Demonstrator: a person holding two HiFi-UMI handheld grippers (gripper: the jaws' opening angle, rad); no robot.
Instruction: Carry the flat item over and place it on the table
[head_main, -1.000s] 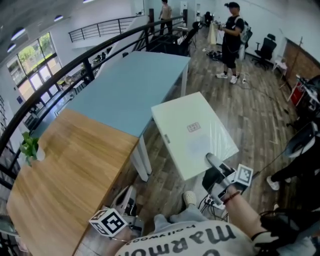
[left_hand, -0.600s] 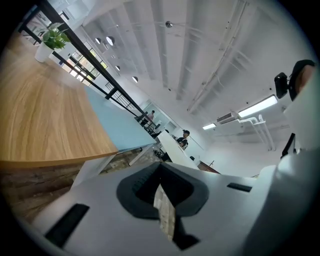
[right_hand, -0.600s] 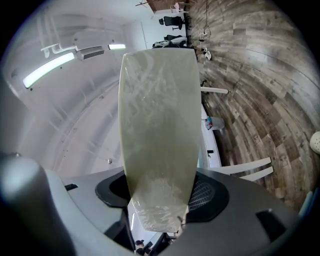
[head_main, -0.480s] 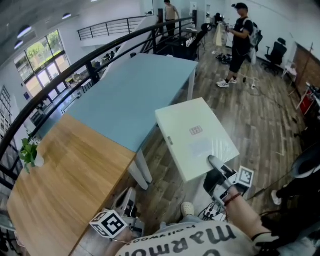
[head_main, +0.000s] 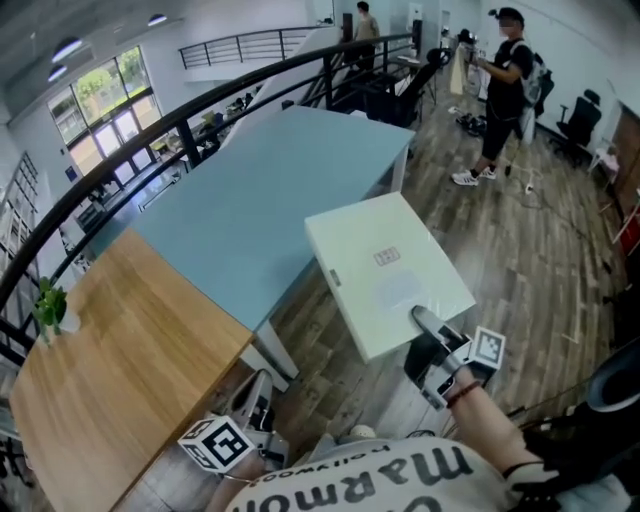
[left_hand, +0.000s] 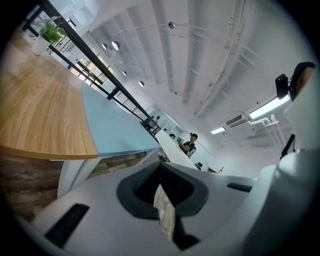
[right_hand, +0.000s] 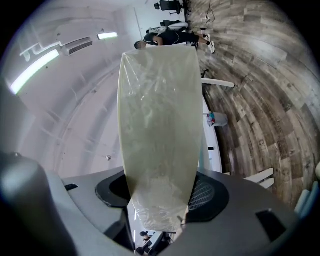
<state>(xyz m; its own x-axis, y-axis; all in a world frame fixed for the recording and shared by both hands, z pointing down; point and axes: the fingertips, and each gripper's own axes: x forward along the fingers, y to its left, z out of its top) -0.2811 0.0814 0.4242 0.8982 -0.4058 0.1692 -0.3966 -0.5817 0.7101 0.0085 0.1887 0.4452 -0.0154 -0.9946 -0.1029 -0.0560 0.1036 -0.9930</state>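
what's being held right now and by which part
The right gripper is shut on the flat white panel, gripping its plastic-wrapped near edge, roughly at the middle.

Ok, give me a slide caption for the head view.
Right gripper holds a pale flat panel near the blue table.

- Right claw (head_main: 425, 325) reaches ahead on the right, roughly level. Its jaws are clamped on the near corner of the flat panel (head_main: 385, 270), with the forearm (head_main: 495, 425) stretched out behind.
- Left claw (head_main: 260, 385) is low on the left, close to the body, jaws together and apart from the panel.
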